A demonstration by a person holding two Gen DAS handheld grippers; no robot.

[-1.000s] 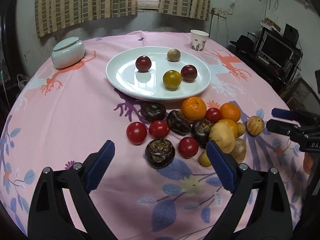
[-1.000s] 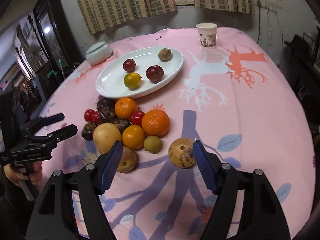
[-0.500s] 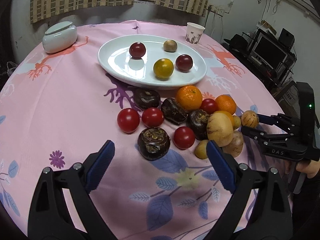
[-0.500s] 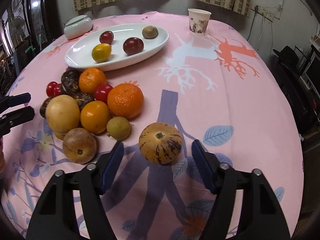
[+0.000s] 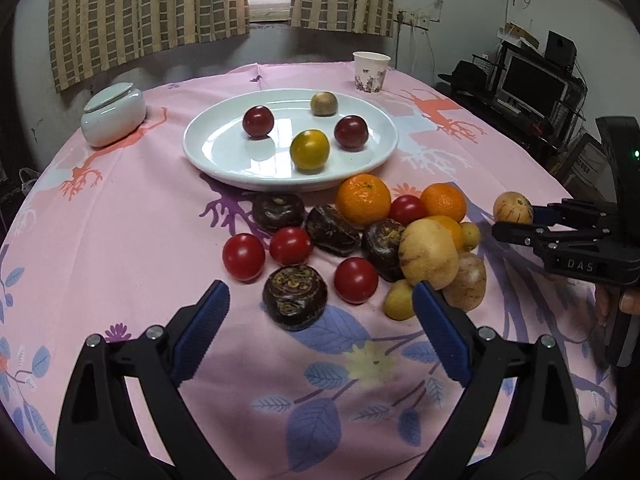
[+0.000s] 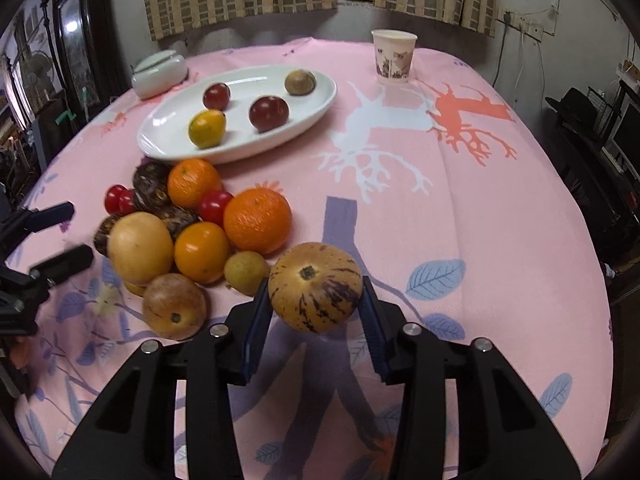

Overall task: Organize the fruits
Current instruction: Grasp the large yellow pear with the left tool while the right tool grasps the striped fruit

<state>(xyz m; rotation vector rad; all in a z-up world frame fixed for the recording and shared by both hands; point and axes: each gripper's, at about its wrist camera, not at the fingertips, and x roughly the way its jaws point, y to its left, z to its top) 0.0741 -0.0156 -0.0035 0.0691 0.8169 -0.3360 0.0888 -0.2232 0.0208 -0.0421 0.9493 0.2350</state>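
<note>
"DAS" stands on the right gripper (image 5: 514, 220) body.

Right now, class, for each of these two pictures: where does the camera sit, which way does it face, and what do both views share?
Left wrist: sits on the left tool, looking down across the table at the dark fruit; its own open blue fingers show, and the right tool at the right edge.
Right wrist: sits on the right tool, whose jaws have just been closing and now touch the striped melon; the left tool shows at the left edge.
Shared: white plate, paper cup.
</note>
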